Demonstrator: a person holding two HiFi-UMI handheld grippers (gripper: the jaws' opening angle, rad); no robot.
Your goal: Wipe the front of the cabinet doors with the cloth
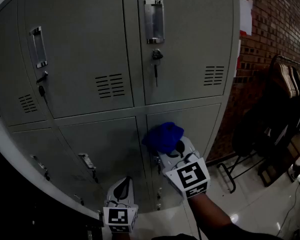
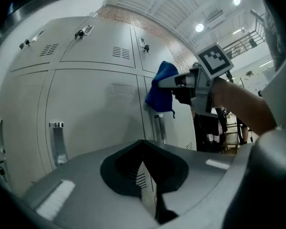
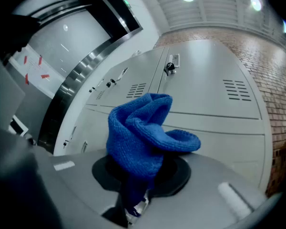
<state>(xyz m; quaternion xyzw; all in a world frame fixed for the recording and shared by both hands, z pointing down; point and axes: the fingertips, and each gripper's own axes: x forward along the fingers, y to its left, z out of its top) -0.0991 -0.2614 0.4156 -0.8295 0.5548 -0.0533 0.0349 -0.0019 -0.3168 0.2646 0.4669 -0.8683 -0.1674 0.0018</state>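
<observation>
Pinching blue cloth (image 3: 142, 137) near cabinet doors (image 1: 185, 44), right gripper (image 1: 173, 148); left gripper (image 2: 144, 159) closed empty, per its own view.

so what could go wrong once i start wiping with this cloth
The cloth is bunched and pinched only by one end in the right claw; pressed on the door it may slip out. It may also snag on the key hanging from the upper lock.
</observation>
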